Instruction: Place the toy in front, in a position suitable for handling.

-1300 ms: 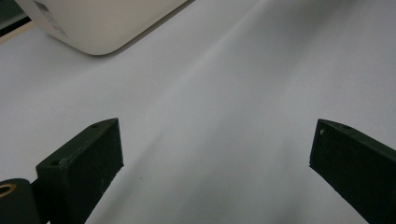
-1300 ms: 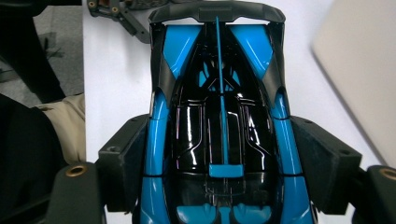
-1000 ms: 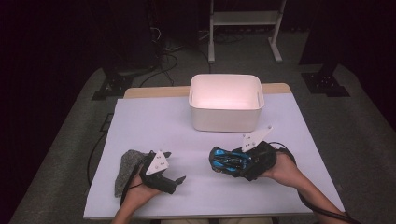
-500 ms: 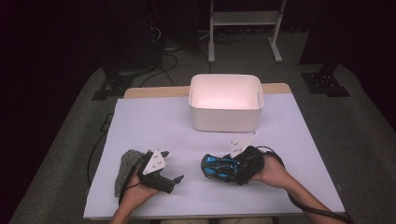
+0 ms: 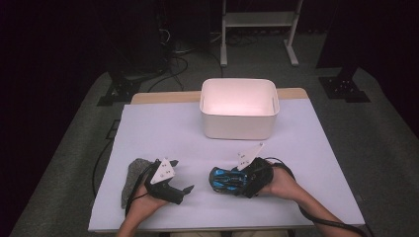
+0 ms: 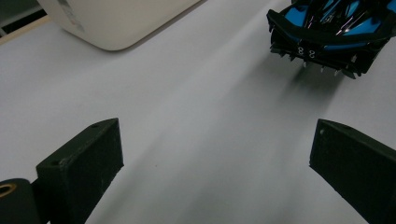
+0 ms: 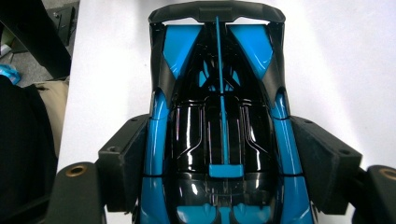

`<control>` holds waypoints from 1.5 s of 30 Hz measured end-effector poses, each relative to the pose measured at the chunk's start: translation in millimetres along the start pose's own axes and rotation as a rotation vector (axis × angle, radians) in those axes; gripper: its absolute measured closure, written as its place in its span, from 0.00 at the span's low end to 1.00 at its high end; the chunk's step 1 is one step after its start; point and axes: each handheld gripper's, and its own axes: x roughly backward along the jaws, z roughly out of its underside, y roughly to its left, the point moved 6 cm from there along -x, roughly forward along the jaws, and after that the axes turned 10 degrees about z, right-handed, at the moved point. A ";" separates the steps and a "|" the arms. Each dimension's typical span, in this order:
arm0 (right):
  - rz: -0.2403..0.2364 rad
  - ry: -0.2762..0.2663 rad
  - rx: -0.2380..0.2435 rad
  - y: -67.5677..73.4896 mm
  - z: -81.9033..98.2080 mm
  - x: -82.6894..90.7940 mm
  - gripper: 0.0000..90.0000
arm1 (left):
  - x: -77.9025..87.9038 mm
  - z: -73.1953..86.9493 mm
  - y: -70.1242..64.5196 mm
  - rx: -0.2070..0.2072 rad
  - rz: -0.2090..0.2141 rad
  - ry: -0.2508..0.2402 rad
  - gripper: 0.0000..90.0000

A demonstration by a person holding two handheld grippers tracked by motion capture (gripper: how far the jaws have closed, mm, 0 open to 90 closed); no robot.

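One white-covered table (image 5: 163, 133) on grey carpet (image 5: 74, 148), dark room beyond.

Setting: recording lab, dark room.
White-covered tabletop (image 5: 163, 133) on grey carpet, black curtains around, cables (image 5: 173, 49) and equipment stands (image 5: 257, 19) behind.

The toy car (image 7: 219, 135) is bright blue with glossy black panels and a thin blue stripe along its middle (the rear wing is matt black). The bin (image 5: 239, 107) is white, the counter (image 5: 163, 133) pale lilac-white. The rag (image 5: 133, 175) seems mottled grey.
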 end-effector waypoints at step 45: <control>0.003 -0.088 -0.086 1.4 25.4 7.6 0.21 | -1.8 -3.9 -4.2 -0.009 0.016 -0.008 0.02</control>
